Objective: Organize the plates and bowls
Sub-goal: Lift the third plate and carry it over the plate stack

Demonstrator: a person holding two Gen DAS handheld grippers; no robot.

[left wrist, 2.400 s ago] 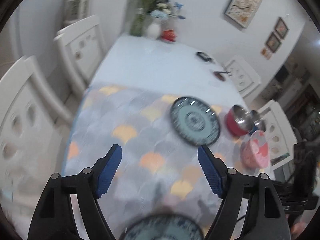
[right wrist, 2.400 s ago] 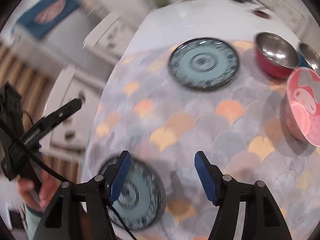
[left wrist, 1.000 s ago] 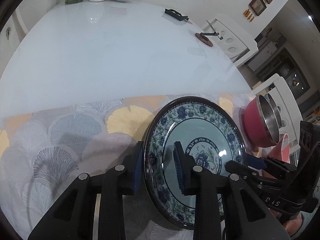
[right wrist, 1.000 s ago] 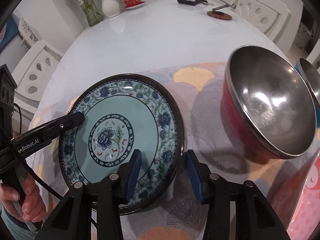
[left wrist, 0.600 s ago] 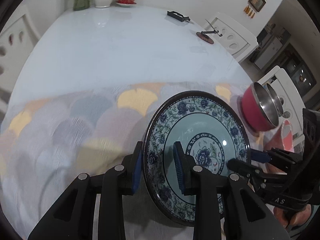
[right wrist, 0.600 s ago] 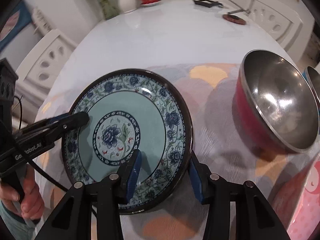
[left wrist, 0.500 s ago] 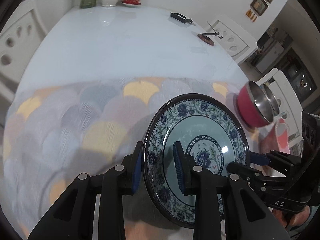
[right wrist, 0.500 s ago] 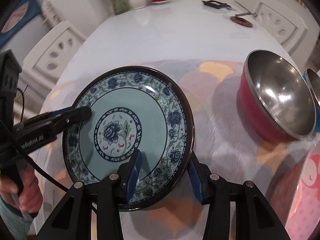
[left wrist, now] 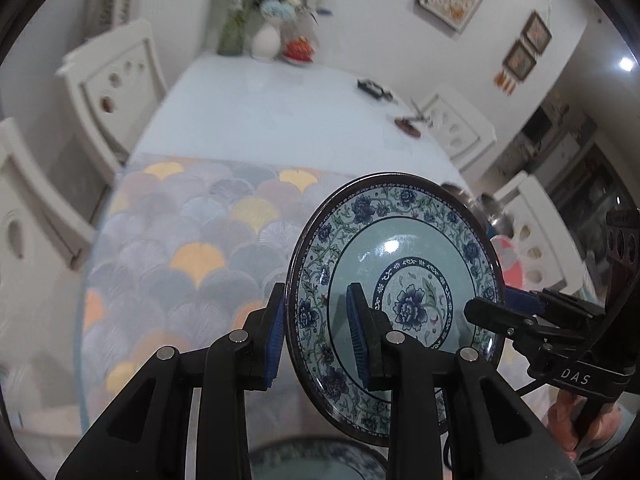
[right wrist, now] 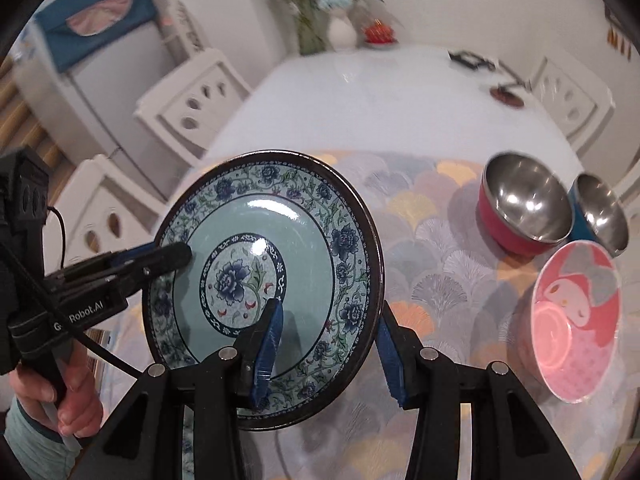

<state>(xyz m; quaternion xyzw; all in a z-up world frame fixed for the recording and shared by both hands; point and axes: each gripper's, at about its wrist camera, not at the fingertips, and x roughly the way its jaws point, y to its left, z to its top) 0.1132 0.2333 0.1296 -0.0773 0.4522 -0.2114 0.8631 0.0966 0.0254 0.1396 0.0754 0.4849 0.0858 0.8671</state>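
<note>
Both tongs pinch one plate (right wrist: 264, 280): left gripper (left wrist: 316, 336) clamps its left rim, right gripper (right wrist: 328, 354) its right rim. Plate is tilted, held above the patterned mat (left wrist: 180, 248). Second plate (left wrist: 316, 460) lies underneath. Three bowls sit right: red (right wrist: 524, 208), blue (right wrist: 600, 212), pink (right wrist: 576, 328).

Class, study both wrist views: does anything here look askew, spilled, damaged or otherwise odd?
The pink cartoon bowl sits tilted, its opening facing sideways rather than up. The floral plate is off the table, clamped at opposite rims by the left gripper and right gripper. Nothing looks spilled or broken.
</note>
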